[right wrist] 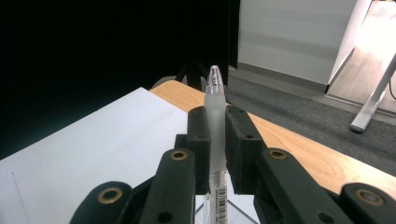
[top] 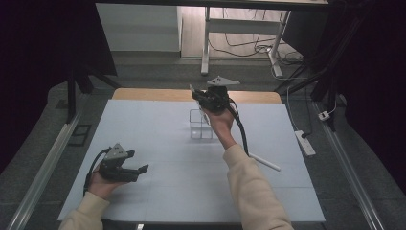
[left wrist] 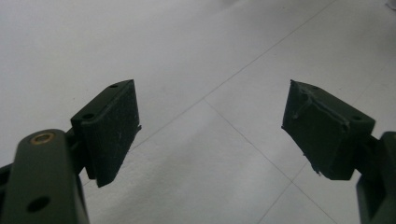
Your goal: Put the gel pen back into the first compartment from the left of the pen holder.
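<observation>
The desk (top: 158,143) is covered with a white sheet, and a strip of its wooden edge shows at the far side. On the sheet, near the middle and toward the far side, stands a clear box (top: 200,125) with open top. To the right of the person's right sleeve a second white pen (top: 265,162) lies flat on the sheet, well apart from the box. The right claw (top: 205,97) is held up above the box, with the hand under it; in the right gripper view the right claw (right wrist: 215,140) is clenched on a pen (right wrist: 215,112), a frosted white one with a clear tip that points up past the jaws, and a barcode label is on its lower part. The clear box shows partly below the jaws in that view. I cannot tell if the pen touches the box. The left claw (top: 136,171) rests low at the near left part of the desk, in the left hand, well apart from the box. In the left gripper view the left claw (left wrist: 210,126) is released: its two jaws stand wide apart with only the white sheet between them.
</observation>
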Motion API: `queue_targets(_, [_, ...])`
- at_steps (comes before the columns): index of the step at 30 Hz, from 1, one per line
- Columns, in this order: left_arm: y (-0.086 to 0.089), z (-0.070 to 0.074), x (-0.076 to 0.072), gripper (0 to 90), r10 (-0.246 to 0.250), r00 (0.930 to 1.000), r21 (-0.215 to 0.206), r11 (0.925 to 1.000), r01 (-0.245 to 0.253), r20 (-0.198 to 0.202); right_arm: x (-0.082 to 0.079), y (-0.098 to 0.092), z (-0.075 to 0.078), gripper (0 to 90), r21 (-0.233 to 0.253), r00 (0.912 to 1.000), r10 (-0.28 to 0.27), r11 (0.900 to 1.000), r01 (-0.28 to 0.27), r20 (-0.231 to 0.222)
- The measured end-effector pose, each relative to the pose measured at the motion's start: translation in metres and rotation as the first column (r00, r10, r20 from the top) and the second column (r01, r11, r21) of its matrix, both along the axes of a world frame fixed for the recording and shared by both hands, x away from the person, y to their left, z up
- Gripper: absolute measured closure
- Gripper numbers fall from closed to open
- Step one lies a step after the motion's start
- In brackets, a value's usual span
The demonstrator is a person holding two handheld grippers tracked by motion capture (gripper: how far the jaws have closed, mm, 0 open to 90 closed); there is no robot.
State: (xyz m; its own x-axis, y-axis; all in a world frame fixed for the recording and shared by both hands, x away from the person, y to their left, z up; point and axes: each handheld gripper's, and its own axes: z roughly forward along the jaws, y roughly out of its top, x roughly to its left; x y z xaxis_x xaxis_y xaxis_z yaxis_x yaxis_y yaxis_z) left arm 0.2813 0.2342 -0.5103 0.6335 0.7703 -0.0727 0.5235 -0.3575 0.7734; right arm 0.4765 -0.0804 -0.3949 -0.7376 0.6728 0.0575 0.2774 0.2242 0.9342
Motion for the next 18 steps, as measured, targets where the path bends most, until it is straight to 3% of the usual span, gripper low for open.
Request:
queue_targets(11, [0.001, 0.0, 0.0, 18.9, 0.001, 1.0, -0.001, 1.0, -0.001, -0.001, 0.009, 0.015, -0.008, 79.8, 0.009, 1.0, 0.007, 1.0, -0.007, 0.005])
queue_targets(18, [0.001, 0.0, 0.0, 18.9, -0.001, 1.0, 0.001, 1.0, 0.001, 0.001, 0.013, 0.018, -0.003, 79.8, 0.034, 0.9996, -0.002, 0.999, 0.001, 0.027])
